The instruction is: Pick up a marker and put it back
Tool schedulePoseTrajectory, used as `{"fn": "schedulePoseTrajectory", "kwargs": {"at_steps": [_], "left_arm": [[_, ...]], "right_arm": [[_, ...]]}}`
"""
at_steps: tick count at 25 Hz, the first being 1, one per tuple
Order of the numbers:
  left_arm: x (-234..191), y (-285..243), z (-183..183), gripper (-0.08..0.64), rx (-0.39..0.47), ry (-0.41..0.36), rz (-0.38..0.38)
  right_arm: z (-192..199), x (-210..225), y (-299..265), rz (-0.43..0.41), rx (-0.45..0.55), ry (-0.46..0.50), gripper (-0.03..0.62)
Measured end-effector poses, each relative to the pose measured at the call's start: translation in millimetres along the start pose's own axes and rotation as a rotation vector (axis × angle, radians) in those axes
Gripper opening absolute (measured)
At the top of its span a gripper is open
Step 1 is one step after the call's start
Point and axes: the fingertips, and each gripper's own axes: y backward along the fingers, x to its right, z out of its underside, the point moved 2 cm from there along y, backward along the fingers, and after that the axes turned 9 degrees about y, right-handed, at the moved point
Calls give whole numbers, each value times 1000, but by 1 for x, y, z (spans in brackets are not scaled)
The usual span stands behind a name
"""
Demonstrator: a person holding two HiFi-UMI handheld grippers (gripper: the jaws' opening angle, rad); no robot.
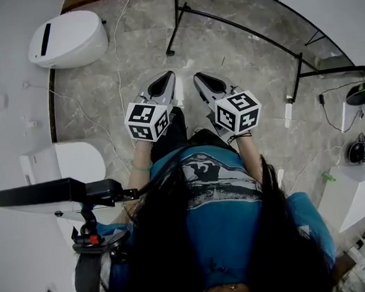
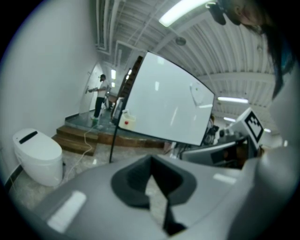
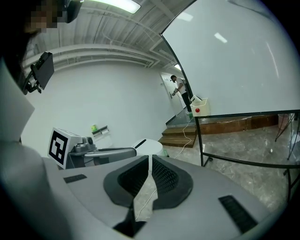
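Observation:
No marker shows in any view. In the head view both grippers are held side by side in front of the person's body, above a grey marble floor. The left gripper [image 1: 166, 79] and the right gripper [image 1: 201, 79] point away from the body toward the whiteboard's black stand [image 1: 236, 26]. In the left gripper view the left gripper [image 2: 151, 158] has its jaws closed tip to tip with nothing between them. The right gripper [image 3: 150, 157] is shut and empty too. The whiteboard [image 2: 164, 101] [image 3: 234, 61] stands ahead, some way off.
A white rounded machine [image 1: 67, 39] [image 2: 37, 157] sits on the floor at the left. On the right are a small white box [image 1: 356, 191], headphones and cables. A box with a red button [image 2: 126, 123] hangs by the board. A person [image 2: 100, 93] stands far off by wooden steps.

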Motion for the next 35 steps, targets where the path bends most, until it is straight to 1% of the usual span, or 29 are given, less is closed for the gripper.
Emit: {"fn": "schedulePoseTrajectory", "kwargs": {"at_steps": [2,4,8,11,17,24,35], "left_arm": [[-1,2,5,2,-8,7,-1],[7,5,14,2,-17,5,-4],[69,25,48,2,-11,-11,-28],[102,43,67,2,6,-16,-55],[111,68,85,2,16,-16,-96],[115,88,99,2,16,-8,-112],[125,83,101,2,15,-19,-110]], "right_arm": [[3,-1,-1,-3,-7,-7,31],[9,0,7,-2,-12,-6,31],[36,-4,69,-9,2,46,31],[50,-14,104,-38,26,44,31],[62,-37,117,-95,47,46,31],[70,-57,122,-125,42,62,31],[72,-53,127,-132,44,69,31]]}}
